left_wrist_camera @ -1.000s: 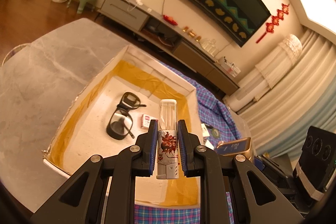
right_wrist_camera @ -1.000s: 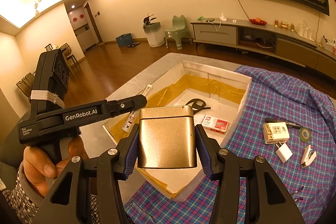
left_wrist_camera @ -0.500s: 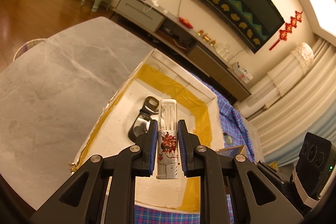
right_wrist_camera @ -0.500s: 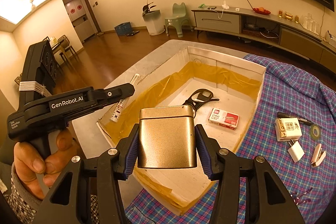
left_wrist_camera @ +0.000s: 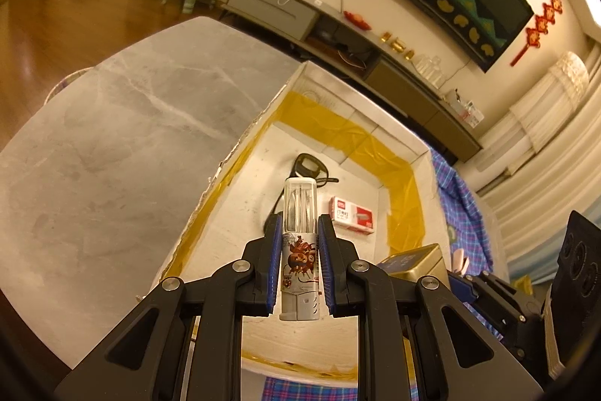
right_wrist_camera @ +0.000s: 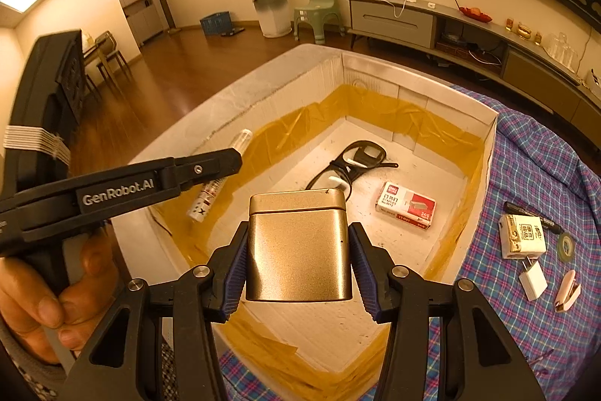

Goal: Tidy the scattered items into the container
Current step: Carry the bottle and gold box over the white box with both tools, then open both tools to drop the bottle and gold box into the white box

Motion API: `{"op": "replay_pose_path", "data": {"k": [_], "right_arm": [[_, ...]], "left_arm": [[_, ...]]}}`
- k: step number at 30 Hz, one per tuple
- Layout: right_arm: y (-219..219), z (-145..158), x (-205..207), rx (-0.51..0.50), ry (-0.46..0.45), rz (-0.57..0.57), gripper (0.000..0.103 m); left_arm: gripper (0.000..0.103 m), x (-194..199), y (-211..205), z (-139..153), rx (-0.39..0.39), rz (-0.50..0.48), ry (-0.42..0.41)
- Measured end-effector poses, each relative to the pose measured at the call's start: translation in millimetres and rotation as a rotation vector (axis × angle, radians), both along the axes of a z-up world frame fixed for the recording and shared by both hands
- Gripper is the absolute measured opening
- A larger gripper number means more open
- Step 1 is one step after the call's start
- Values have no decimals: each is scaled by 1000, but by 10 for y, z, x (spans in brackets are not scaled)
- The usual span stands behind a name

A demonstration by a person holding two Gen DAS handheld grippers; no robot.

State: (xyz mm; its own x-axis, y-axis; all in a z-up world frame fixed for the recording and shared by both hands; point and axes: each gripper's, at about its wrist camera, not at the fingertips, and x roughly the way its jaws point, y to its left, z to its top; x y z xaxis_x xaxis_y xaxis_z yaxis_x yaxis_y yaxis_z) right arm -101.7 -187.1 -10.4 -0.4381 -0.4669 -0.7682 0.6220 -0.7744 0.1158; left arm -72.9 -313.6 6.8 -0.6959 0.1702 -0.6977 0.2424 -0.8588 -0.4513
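Two pairs of tongs hang over the near end of the white cardboard box [right_wrist_camera: 484, 123] lined with yellow tape, each clamped on something. The right tongs [right_wrist_camera: 298, 267] grip a square gold metal tin [right_wrist_camera: 298, 247] by its sides, lid up. The left tongs [left_wrist_camera: 299, 265] are pinched on a slim clear-capped tube with a red-and-brown printed label [left_wrist_camera: 299, 250]; in the right wrist view that tube [right_wrist_camera: 218, 181] slants beside the box's left wall, and a hand [right_wrist_camera: 41, 303] grips the tool's handle.

Further in, on the box floor, lie a red-and-white staple packet [right_wrist_camera: 406, 205] and, just beyond it, black-framed glasses [right_wrist_camera: 353, 162], apart from each other. To the right, the box stands against a blue-and-pink plaid cloth [right_wrist_camera: 533, 156], where a white printed box [right_wrist_camera: 524, 236], a black marker [right_wrist_camera: 533, 217], a roll of green tape [right_wrist_camera: 567, 245], a white plug adapter [right_wrist_camera: 532, 280] and a pale pink stapler [right_wrist_camera: 568, 295] remain scattered. Left of the box, the grey marble desk [left_wrist_camera: 112, 145] stretches away.
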Motion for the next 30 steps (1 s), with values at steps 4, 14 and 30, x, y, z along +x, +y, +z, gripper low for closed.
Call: {"op": "replay_pose_path", "data": {"k": [4,14,30], "right_arm": [[-61,-67,-33,35,-4,6,52],[-235,-205,-95,133,-16,17,52],[-267,-306,-173,150,-72,13,52]], "left_arm": [[19,-26,17,-33,-14,-4,-15],[19,-79,49,-106,-61,-12,-46],[20,-109,27,-163,-51,-14,-65]]}}
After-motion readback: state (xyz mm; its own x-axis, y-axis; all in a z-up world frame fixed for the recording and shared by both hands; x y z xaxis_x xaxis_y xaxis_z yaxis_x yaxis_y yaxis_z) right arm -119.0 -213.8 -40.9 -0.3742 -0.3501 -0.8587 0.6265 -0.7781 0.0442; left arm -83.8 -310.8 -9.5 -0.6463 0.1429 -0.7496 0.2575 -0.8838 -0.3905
